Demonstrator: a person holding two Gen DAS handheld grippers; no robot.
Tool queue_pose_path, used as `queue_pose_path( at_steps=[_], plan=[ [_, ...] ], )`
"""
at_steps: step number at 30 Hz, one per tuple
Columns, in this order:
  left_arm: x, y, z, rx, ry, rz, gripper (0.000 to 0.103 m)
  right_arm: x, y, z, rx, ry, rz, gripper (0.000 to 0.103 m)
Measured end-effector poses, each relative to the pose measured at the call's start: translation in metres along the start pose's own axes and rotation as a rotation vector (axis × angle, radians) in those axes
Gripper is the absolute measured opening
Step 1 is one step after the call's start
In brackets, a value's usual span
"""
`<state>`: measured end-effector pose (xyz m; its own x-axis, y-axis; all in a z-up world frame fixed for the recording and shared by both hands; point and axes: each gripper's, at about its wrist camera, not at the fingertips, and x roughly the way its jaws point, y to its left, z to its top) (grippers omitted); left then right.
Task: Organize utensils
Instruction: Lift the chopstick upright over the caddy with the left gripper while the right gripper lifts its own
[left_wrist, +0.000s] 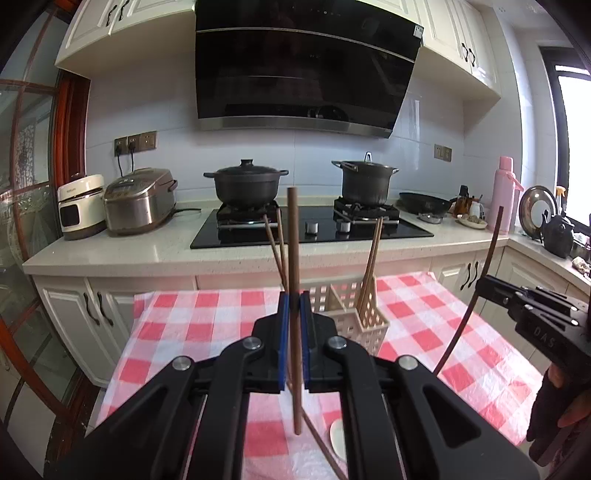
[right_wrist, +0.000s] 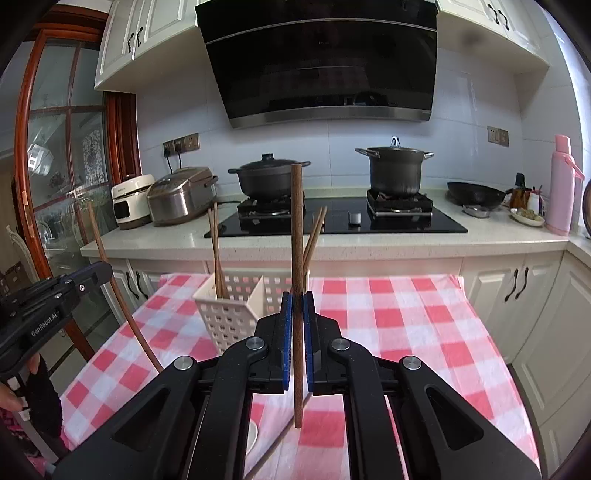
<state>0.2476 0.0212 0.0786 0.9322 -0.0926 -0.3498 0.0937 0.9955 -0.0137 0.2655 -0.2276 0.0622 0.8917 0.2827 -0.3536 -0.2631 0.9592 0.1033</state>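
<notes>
left wrist view: left gripper (left_wrist: 294, 300) has its blue pads clamped tight on one brown chopstick (left_wrist: 294, 258), held near upright, lower tip hanging clear above the checked cloth (left_wrist: 207, 325). upright hold makes sense: the stick can go tip-first into a slot with no further turn of the wrist.

white slotted holder (left_wrist: 369, 325) stands on the cloth just beyond the pads, a little right. two chopsticks lean in its right compartment (left_wrist: 373, 258); two more rise behind the held stick (left_wrist: 277, 243), which compartment they sit in i cannot tell from here.

right gripper (left_wrist: 491, 286) shows at the right edge, closed on its own chopstick (left_wrist: 480, 280), which looks bowed by the lens.

right wrist view: right gripper (right_wrist: 296, 301) pads pinched together on a chopstick (right_wrist: 296, 236), also upright, tip off the cloth (right_wrist: 406, 317). holder (right_wrist: 236, 314) sits just left of the pads; a pair stands in its left compartment (right_wrist: 216, 251), another pair leans behind the held stick (right_wrist: 314, 236). left gripper (right_wrist: 92, 277) at the left edge with its stick (right_wrist: 110, 280), a hand (right_wrist: 14, 391) below it.

one more stick lies on the cloth under the grippers (left_wrist: 325, 454), beside a small white dish (left_wrist: 338, 439).

judgement: both hands carry a stick each, raised high enough to clear the holder's rim; sorting is part done. next is lowering each into a slot, and the risk is knocking the leaning pairs or tipping the light holder.
</notes>
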Motion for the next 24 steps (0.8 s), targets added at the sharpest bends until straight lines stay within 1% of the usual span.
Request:
queue_pose_path(
  at_steps=[6, 9, 13, 18, 21, 24],
  plan=[
    [0.004, -0.002, 0.032, 0.017, -0.040, 0.007, 0.006, 0.010, -0.002, 0.024, -0.011, -0.022, 0.006, 0.006],
    [0.006, -0.002, 0.051, 0.020, -0.052, 0.001, 0.006, 0.012, 0.000, 0.040, -0.026, -0.050, 0.005, 0.006],
    [0.005, -0.003, 0.083, 0.020, -0.078, -0.016, 0.006, 0.014, 0.001, 0.060, -0.033, -0.081, 0.010, 0.006],
    [0.003, -0.008, 0.119, 0.053, -0.133, -0.008, 0.006, 0.020, 0.000, 0.081, -0.022, -0.109, 0.022, 0.006],
    [0.011, -0.009, 0.137, 0.047, -0.154, -0.010, 0.006, 0.028, -0.001, 0.091, -0.010, -0.116, 0.030, 0.006],
    [0.025, -0.010, 0.146, 0.032, -0.157, -0.015, 0.006, 0.037, 0.002, 0.096, -0.015, -0.119, 0.034, 0.006]
  ],
)
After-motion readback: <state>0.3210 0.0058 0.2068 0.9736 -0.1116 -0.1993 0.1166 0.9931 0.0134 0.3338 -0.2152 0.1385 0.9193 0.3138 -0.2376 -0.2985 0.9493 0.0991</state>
